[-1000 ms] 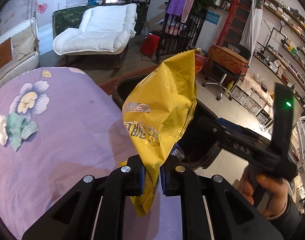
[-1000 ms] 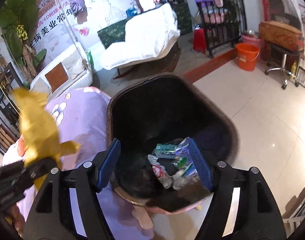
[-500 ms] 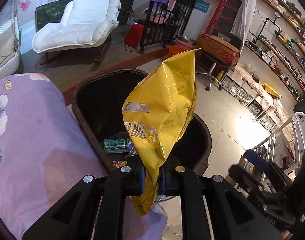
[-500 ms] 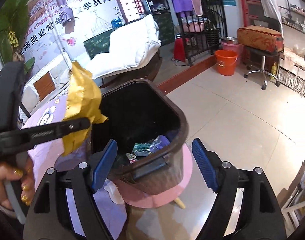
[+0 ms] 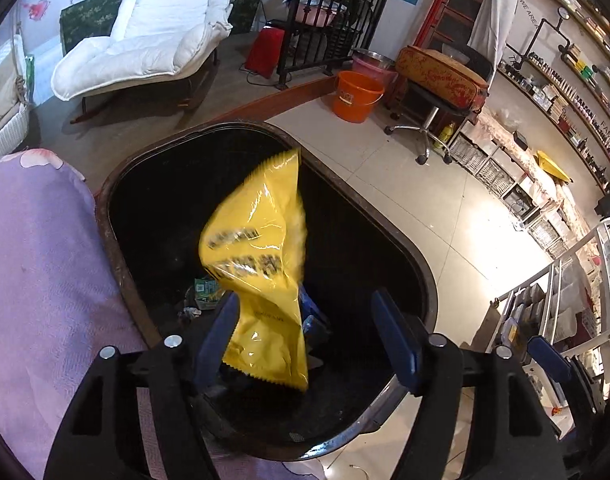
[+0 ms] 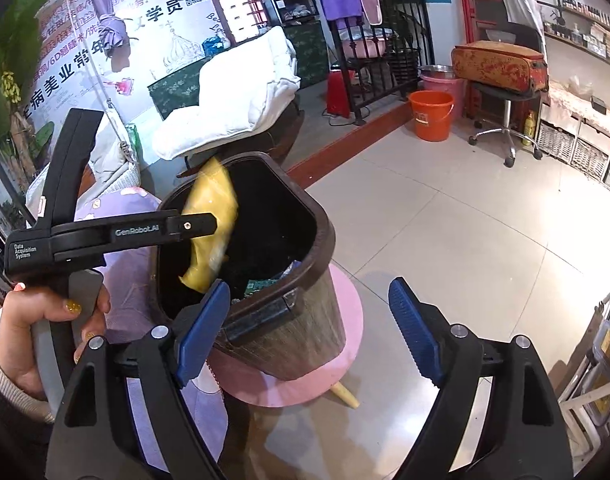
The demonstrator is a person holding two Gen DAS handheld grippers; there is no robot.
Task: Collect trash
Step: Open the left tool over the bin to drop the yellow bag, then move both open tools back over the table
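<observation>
A yellow snack bag (image 5: 261,276) hangs blurred in the mouth of the dark brown trash bin (image 5: 415,252), free of my left gripper (image 5: 305,336), which is open above the bin. The bag also shows in the right wrist view (image 6: 211,232) inside the bin (image 6: 305,320). Wrappers (image 5: 203,292) lie at the bin's bottom. My right gripper (image 6: 309,332) is open and empty, beside the bin and nearer than it.
A table with a purple flowered cloth (image 5: 37,264) stands left of the bin. The bin sits on a pink stool (image 6: 345,364). An orange bucket (image 6: 431,114), an office stool (image 6: 501,112) and a white lounge chair (image 5: 145,56) stand on the tiled floor beyond.
My left gripper carried the yellow bag from over the table to above the bin, then opened; the bag now drops into the bin. My right gripper drew back from the bin.
</observation>
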